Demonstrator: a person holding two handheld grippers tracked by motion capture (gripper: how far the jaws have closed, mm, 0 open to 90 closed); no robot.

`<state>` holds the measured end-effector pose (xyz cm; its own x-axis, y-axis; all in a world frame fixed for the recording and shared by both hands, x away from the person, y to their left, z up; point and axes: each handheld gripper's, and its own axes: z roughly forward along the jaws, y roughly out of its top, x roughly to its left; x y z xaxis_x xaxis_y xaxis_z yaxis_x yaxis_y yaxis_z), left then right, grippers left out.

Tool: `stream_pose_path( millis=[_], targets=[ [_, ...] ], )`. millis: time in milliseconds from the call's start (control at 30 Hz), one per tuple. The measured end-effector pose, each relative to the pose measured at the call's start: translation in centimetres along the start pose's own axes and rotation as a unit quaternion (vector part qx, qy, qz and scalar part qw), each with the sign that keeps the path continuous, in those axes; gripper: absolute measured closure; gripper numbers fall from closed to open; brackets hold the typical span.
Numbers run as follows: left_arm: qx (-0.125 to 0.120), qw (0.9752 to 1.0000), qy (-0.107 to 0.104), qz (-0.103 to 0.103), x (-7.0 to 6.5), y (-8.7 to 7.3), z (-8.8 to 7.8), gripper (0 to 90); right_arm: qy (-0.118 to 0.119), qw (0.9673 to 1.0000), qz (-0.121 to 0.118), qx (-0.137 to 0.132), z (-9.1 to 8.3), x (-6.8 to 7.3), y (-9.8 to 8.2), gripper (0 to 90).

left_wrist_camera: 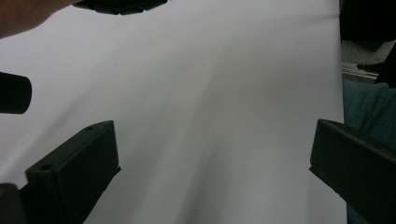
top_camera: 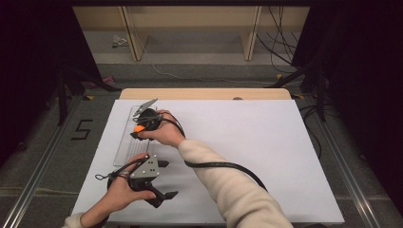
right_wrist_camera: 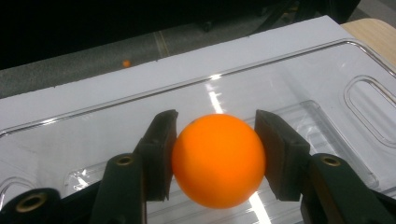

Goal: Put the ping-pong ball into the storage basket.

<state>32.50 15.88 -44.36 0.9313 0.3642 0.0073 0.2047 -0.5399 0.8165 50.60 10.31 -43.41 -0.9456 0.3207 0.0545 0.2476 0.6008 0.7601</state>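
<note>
Orange ball [right_wrist_camera: 218, 160] sits clamped between the two black jaws of the right claw [right_wrist_camera: 217, 156], the pads pressing on its left and right sides so that it bulges out in front of them. In the right gripper view the ball hangs over a clear plastic tray [right_wrist_camera: 327, 79], whose glossy floor shows moulded hollows and a bright streak of reflected light; whether the ball touches the tray floor cannot be told. From the high view the right claw [top_camera: 138, 130] is over that tray [top_camera: 124, 152], which lies along the left edge of the white surface [top_camera: 247, 142], toward its far left corner. The ball [top_camera: 139, 128] appears there as a small orange spot under the person's right hand [top_camera: 164, 133], whose cream sleeve [top_camera: 228, 185] runs back toward the near edge.

The left claw [top_camera: 166, 179] rests near the near left corner of the surface, held in the person's left hand [top_camera: 119, 190], with a grey three-cornered plate on top. Its jaws stand wide apart with nothing between them; in the left gripper view, where this left claw [left_wrist_camera: 212, 182] is seen along its jaws, bare white surface [left_wrist_camera: 210, 93] lies in the gap. The two claws are near each other along the left side, the left one closer to the near edge than the right.
</note>
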Motion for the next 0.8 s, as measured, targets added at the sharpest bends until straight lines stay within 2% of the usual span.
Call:
stream_pose_path(
  millis=[367,667,800],
  targets=[
    [0.001,1.0,-0.001,0.0,0.01,0.0,0.01,0.6,-0.003,1.0,0.002,0.006,0.26,-0.06,-0.12,51.0],
    [0.0,1.0,-0.001,0.0,0.0,0.0,0.01,0.6,-0.005,1.0,0.002,0.003,0.23,-0.1,-0.03,50.5],
    [0.0,1.0,-0.001,-0.001,0.02,-0.01,0.0,0.6,0.0,1.0,0.004,-0.005,0.07,-0.17,0.05,47.4]
  ],
)
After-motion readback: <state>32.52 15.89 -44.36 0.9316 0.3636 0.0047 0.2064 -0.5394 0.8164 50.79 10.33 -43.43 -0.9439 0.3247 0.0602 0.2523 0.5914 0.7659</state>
